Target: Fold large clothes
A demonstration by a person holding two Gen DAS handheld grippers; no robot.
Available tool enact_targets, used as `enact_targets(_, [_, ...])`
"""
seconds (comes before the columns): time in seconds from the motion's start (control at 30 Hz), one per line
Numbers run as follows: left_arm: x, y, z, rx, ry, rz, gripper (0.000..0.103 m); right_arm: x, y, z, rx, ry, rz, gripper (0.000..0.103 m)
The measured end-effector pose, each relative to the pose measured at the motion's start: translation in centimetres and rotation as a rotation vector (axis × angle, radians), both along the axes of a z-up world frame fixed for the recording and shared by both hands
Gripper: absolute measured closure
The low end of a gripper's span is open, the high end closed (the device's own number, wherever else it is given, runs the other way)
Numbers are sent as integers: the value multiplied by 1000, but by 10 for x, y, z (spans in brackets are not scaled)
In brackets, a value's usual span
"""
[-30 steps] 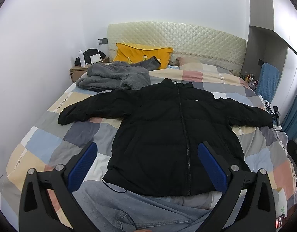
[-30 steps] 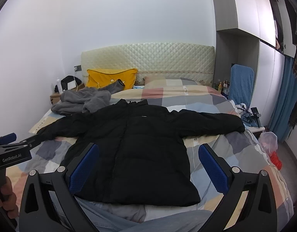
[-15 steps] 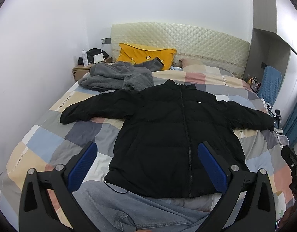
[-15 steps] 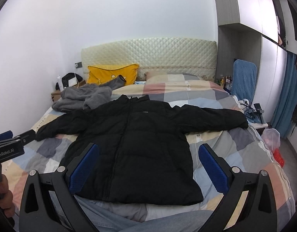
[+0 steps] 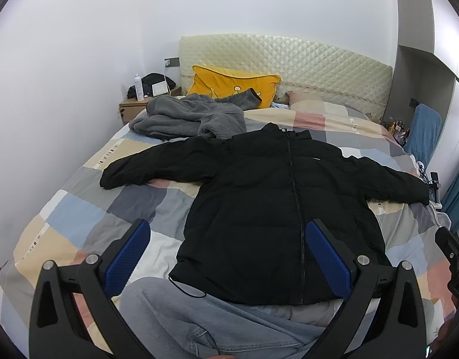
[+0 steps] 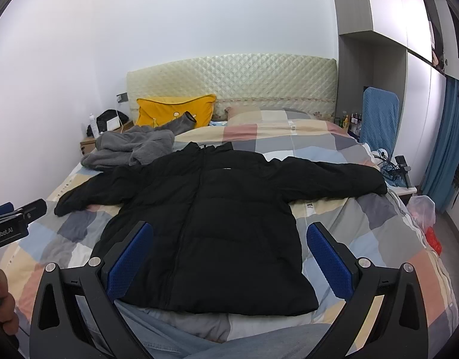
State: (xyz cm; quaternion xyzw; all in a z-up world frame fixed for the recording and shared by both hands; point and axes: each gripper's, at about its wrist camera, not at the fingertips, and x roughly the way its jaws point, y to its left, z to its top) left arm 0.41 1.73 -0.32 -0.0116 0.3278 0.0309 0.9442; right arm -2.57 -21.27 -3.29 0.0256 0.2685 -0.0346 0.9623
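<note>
A black puffer jacket (image 5: 283, 206) lies spread front-up across the middle of both frames on a bed (image 5: 80, 218) covered in a checked quilt, zipped shut, collar toward the quilted headboard (image 5: 289, 62), one sleeve reaching to the left of the frame and the other to the right. No fold shows in it, so I judge the task to be at its very start: the garment is laid out and the first fold is not yet made. The left tool (image 5: 226, 254) hangs above the hem near the bottom of its frame, jaws spread wide, blue pads holding nothing; the right tool (image 6: 229, 252) is likewise wide open and empty, low in its frame over the jacket's lower half. Neither touches cloth. The next move probably calls for each tool to reach out to a sleeve cuff, left of frame and right of frame, pinch the padded fabric firmly, and carry the sleeve inward across the chest. The filling is thick and slippery-looking, so a deep bite seems wise. A gray fleece garment (image 5: 190, 116) is heaped at the upper left beside a yellow pillow (image 5: 229, 85), its edge meeting the jacket's shoulder. Denim, perhaps jeans (image 5: 199, 323), lies at the bottom by the hem.
</note>
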Motion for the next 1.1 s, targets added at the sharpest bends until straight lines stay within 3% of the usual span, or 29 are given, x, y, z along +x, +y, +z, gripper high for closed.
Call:
enact_targets(0.63, [-2,2,-4,14,2,-7,0,2,0,-5,-1,1,15,0])
enact_targets(0.93, [10,0,-7,10,21,-1,0,17,-13,-8,53,9,38,0])
enact_targets(1.1, [14,-6,-6,11,23,-6,0,25,-20,-6,30,11,33,0])
